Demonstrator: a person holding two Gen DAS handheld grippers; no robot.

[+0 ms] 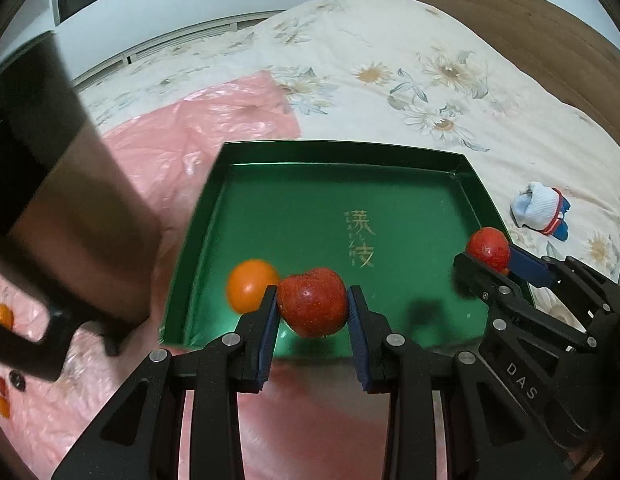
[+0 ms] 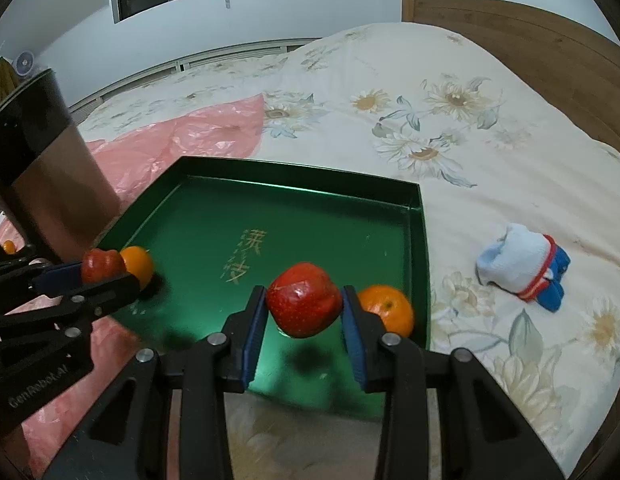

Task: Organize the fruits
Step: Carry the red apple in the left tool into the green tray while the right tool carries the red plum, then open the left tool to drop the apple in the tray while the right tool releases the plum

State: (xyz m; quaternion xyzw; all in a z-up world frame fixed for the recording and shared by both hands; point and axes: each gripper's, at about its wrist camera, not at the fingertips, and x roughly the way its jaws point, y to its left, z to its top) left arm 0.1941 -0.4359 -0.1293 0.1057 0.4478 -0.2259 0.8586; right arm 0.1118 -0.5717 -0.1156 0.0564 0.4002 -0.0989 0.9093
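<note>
Left gripper [image 1: 313, 312]: black linkage body w/ blue pads, clamped on a round red apple [image 1: 312, 302] speckled w/ pale dots. Apple sits between the pads, carried above the near part of a shallow dark-green rectangular tray [image 1: 342, 152] w/ gold characters printed on its floor. Just left of and behind this gripper's left finger: a round orange citrus fruit [image 1: 251, 285] on the tray floor, near the tray's left wall.

Right gripper [image 2: 304, 308]: same build, clamped on a second red apple [image 2: 304, 305], also held over the tray's near part. Immediately behind its right finger: a second orange citrus fruit [image 2: 388, 309] lying in the tray's near-right corner.

Each gripper is visible in the other's cam, off to the side w/ its apple gripped.

Tray rests on a floral cream bedspread [image 2: 430, 120]; a crinkled pink plastic sheet [image 1: 182, 136] lies under and left of it. Small loose fruits [image 1: 2, 316] sit on the sheet far left of the left gripper. A folded light-blue and white sock w/ red stripes [image 2: 522, 264] lies on the bedspread, right of the right gripper, clear of the tray.
</note>
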